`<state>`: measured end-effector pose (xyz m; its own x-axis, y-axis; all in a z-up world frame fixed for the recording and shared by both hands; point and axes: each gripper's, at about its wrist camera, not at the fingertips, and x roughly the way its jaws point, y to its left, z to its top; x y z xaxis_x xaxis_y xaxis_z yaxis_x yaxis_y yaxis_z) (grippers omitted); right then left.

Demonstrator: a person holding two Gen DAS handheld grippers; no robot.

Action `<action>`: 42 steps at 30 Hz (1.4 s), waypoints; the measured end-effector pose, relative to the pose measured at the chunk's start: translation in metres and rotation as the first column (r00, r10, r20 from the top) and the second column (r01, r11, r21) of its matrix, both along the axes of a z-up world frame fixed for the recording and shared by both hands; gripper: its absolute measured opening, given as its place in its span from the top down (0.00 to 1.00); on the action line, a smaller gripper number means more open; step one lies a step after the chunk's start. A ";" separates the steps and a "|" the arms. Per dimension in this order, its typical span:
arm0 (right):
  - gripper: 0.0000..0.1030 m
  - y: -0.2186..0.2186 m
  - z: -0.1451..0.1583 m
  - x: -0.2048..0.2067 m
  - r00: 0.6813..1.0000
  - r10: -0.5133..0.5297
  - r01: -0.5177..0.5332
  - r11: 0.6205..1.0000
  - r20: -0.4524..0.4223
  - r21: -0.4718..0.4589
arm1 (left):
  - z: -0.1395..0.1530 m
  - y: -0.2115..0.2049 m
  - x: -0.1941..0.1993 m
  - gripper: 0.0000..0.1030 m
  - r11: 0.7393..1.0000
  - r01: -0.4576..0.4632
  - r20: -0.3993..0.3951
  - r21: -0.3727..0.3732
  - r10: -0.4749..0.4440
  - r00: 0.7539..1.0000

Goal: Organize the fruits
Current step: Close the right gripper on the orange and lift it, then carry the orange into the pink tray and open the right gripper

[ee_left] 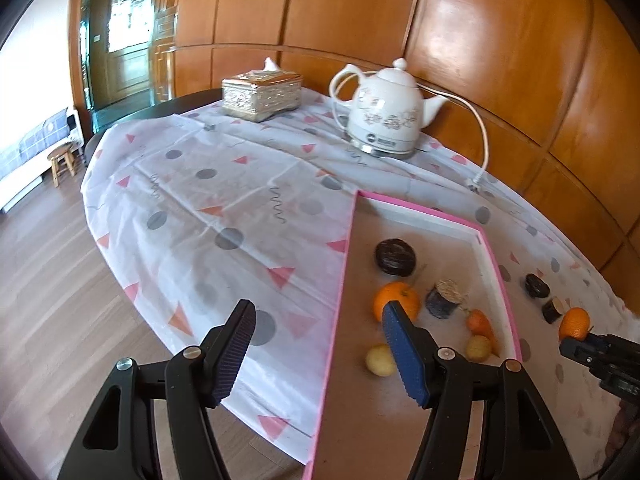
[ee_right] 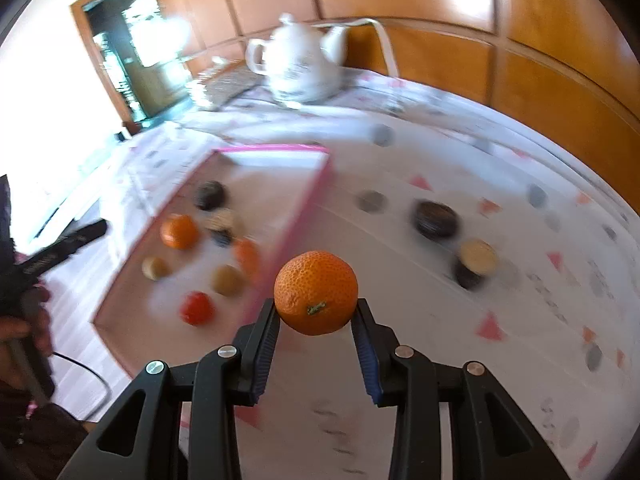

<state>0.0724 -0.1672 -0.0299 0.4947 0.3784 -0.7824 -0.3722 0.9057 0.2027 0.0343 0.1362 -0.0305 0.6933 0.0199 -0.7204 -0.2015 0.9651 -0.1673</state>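
Right hand-held gripper grips orange | left hand-held gripper wide, empty | tray at 10 o'clock holds several fruits | two dark pieces left on surface

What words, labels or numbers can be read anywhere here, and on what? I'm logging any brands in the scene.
None can be read outright.
Kettle: a round logo and a short line of print on its base band, too small to read.
Tissue box: embossed pattern only, no lettering visible.
Left gripper: pale marks on its black body in the right wrist view, too blurred to read.
Orange, pink-rimmed tray: no text.
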 end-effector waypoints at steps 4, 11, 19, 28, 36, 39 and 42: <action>0.64 0.037 0.008 0.005 0.997 0.073 -0.073 0.997 0.015 0.009 | -0.003 0.002 0.001 0.35 1.000 -0.010 0.001 -0.007 0.010 1.000; 0.64 0.095 0.001 0.012 0.986 0.167 -0.167 0.986 0.008 0.007 | -0.004 0.004 -0.001 0.35 1.000 -0.012 0.004 -0.010 0.012 1.000; 0.63 0.133 -0.021 0.018 0.974 0.220 -0.222 0.974 -0.043 -0.039 | -0.009 0.003 0.000 0.35 1.000 -0.010 -0.012 -0.017 0.010 1.000; 0.63 0.118 -0.018 0.017 0.984 0.176 -0.177 0.984 -0.028 -0.025 | -0.008 -0.001 0.000 0.35 1.000 0.001 -0.013 -0.015 -0.001 1.000; 0.63 0.085 0.002 0.004 0.992 0.123 -0.123 0.992 0.020 -0.016 | -0.004 -0.007 -0.002 0.35 1.000 0.020 -0.004 -0.008 -0.020 1.000; 0.63 0.074 0.008 -0.002 0.993 0.110 -0.108 0.994 0.039 -0.031 | -0.001 -0.011 -0.004 0.34 0.999 0.032 0.006 -0.005 -0.032 0.999; 0.62 0.060 0.013 -0.004 0.995 0.087 -0.085 0.995 0.053 -0.044 | 0.000 -0.014 -0.005 0.34 0.999 0.042 0.011 -0.002 -0.042 0.999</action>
<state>0.0681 -0.1067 -0.0168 0.5046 0.3893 -0.7706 -0.4584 0.8771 0.1430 0.0298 0.1220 -0.0300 0.7013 -0.0110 -0.7128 -0.1589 0.9723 -0.1714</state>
